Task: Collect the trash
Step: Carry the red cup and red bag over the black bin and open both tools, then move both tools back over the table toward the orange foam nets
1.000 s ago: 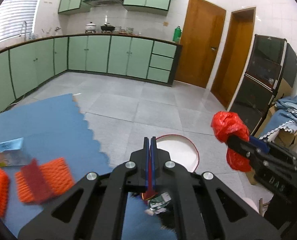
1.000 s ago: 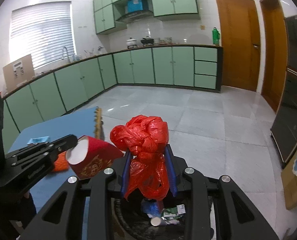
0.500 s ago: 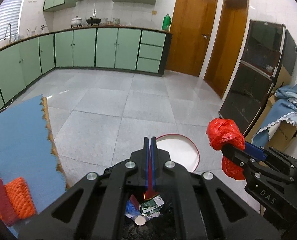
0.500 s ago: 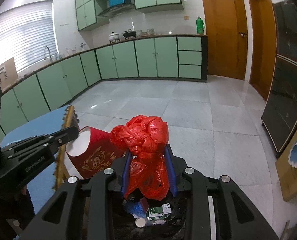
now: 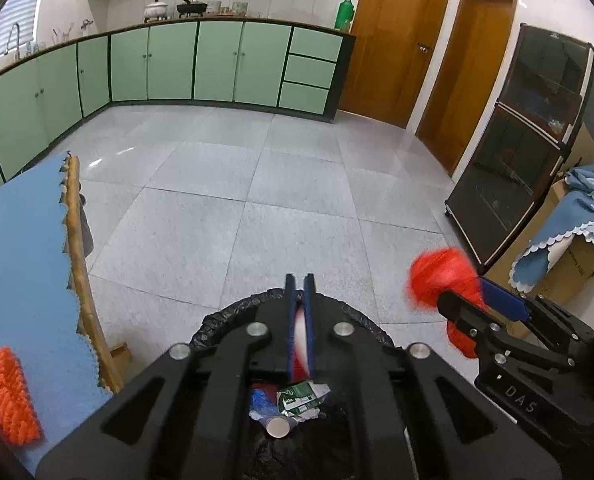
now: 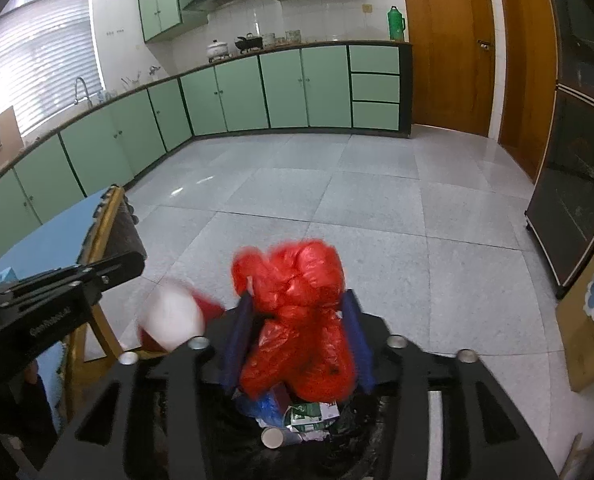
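Over the bin (image 6: 361, 436), both tongs have just been opening. The right tongs (image 6: 297, 330) stand apart around the red bag (image 6: 297, 320); the left tongs (image 5: 300, 292), slightly parted, have the blurred cup (image 6: 173, 320) between them.

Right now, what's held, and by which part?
Seemingly nothing: both jaws have just been opening. Paper cup falls below left gripper; red bag sits loose in right gripper.
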Tool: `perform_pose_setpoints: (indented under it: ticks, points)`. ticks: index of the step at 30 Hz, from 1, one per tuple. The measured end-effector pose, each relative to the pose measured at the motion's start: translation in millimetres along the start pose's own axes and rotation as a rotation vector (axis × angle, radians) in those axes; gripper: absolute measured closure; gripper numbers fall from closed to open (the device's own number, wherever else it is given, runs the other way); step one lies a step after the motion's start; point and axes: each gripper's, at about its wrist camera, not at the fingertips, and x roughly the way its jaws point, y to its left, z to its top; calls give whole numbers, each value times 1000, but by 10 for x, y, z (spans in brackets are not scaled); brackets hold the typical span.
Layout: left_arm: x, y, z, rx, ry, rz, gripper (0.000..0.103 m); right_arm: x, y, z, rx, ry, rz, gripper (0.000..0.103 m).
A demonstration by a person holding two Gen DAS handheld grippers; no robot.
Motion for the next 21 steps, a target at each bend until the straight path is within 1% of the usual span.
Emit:
perform_pose_setpoints:
  ticks: [1, 2, 3, 4, 5, 6, 7, 8, 10, 11, 13, 15, 18, 21]
  points:
    - [-9, 13, 4, -2, -2, 0, 85, -1, -5, 0, 2, 0, -5, 49]
    - [-29, 32, 10, -7, -8, 2, 81, 1, -14, 9, 3, 0, -9, 45]
    - [-41, 28, 16, -11, -12, 4, 73, -14, -17, 10, 5, -3, -18, 37]
    - [-62, 36, 29, -15, -18, 7, 69, -37, -12, 12, 5, -8, -27, 32]
    - [-100, 57, 39, -19, -26, 9, 67, -44, -25, 14, 4, -9, -32, 29]
    - [-122, 66, 45, -21, -31, 11, 65, -67, -18, 19, 4, -13, -41, 22]
    - [-155, 84, 51, -24, -36, 13, 60, -80, -20, 25, 4, -16, -45, 17]
    - [-209, 108, 61, -29, -46, 17, 57, -111, -4, 34, 4, -20, -47, 16]
    - [-297, 133, 81, -34, -64, 27, 47, -178, 31, 56, 6, -28, -43, 10]
    - [-369, 156, 86, -38, -74, 34, 44, -206, 48, 62, 7, -33, -40, 8]
    - [-490, 196, 86, -44, -94, 42, 35, -294, 107, 78, 6, -47, -27, 6]
    - [-648, 251, 81, -50, -116, 53, 31, -361, 161, 94, 6, -52, -17, 6]
    - [-898, 345, 47, -59, -142, 71, 26, -500, 266, 110, 10, -70, 8, 6]
    - [-1142, 466, -1, -73, -163, 97, 23, -619, 400, 117, 3, -86, 37, 6]
